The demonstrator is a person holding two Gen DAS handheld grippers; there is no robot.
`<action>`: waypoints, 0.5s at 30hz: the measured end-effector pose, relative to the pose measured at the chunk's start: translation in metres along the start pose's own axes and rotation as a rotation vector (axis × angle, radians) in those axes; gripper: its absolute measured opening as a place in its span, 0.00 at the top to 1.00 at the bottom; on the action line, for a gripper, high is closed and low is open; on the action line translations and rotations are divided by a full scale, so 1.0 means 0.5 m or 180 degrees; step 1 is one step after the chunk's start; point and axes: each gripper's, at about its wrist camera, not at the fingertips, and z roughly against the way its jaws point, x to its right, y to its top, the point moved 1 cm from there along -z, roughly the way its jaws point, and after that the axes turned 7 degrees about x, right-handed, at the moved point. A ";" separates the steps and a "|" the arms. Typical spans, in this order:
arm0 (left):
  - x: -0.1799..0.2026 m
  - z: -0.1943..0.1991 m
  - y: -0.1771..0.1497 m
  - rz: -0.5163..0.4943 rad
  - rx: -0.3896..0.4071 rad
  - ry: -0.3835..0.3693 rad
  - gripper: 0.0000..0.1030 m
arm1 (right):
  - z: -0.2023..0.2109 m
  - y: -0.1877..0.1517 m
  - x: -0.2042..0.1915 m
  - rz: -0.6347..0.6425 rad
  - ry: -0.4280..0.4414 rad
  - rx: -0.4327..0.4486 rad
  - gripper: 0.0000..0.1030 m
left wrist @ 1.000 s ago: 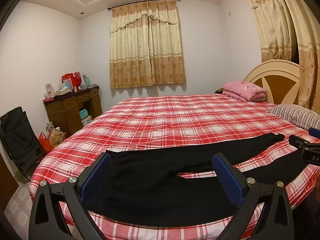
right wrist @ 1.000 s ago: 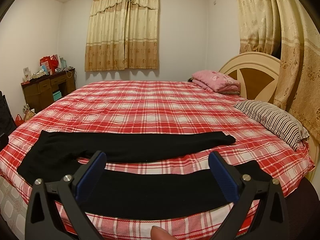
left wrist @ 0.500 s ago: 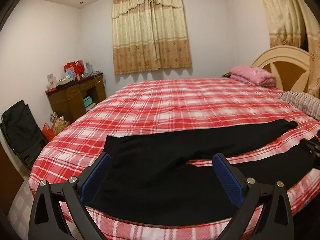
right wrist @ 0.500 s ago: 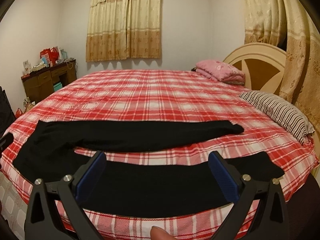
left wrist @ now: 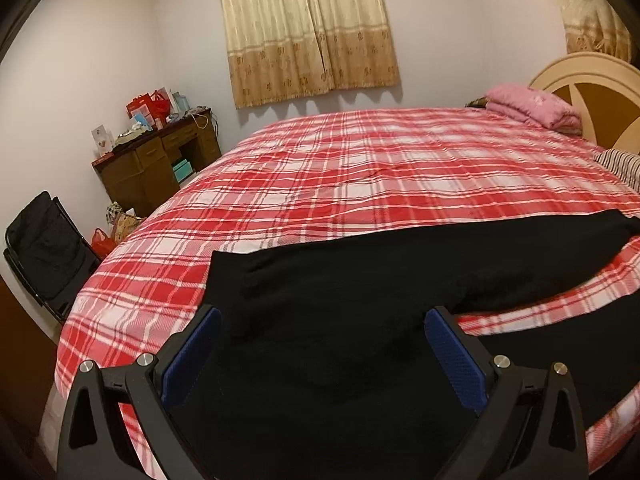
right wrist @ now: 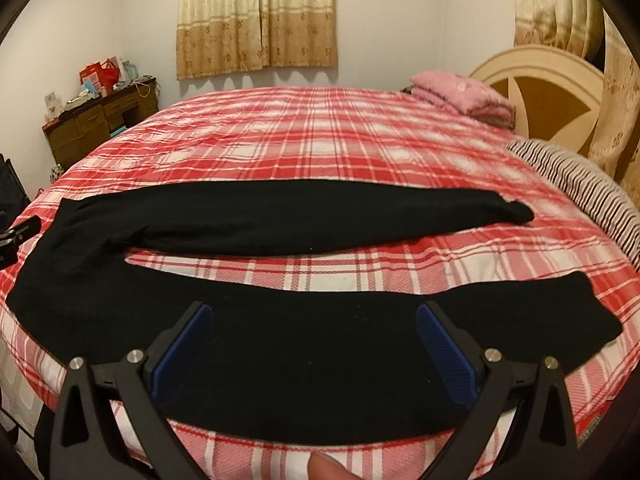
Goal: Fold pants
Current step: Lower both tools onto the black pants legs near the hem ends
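Black pants lie flat on the red plaid bed, waist at the left, both legs spread apart toward the right. My right gripper is open and empty above the near leg, close to the bed's front edge. My left gripper is open and empty above the waist and seat of the pants. The left gripper's tip also shows in the right wrist view at the far left.
A striped pillow and a folded pink blanket lie by the headboard at the right. A wooden desk with clutter and a black folding chair stand left of the bed.
Both grippers have moved forward and down, closer to the pants. Both stay open. The pants have not moved.
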 end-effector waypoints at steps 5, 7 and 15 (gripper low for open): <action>-0.051 -0.085 0.020 -0.0090 -0.0150 0.0066 0.01 | -0.033 0.015 0.017 -0.0037 -0.0019 -0.0049 0.00; -0.085 -0.127 0.028 -0.0091 -0.0237 0.0056 0.01 | -0.046 0.024 0.028 -0.0047 -0.0033 -0.0053 0.00; -0.243 -0.282 0.035 0.0257 -0.0485 -0.0095 0.01 | -0.069 0.037 0.105 -0.0119 -0.0230 -0.0049 0.00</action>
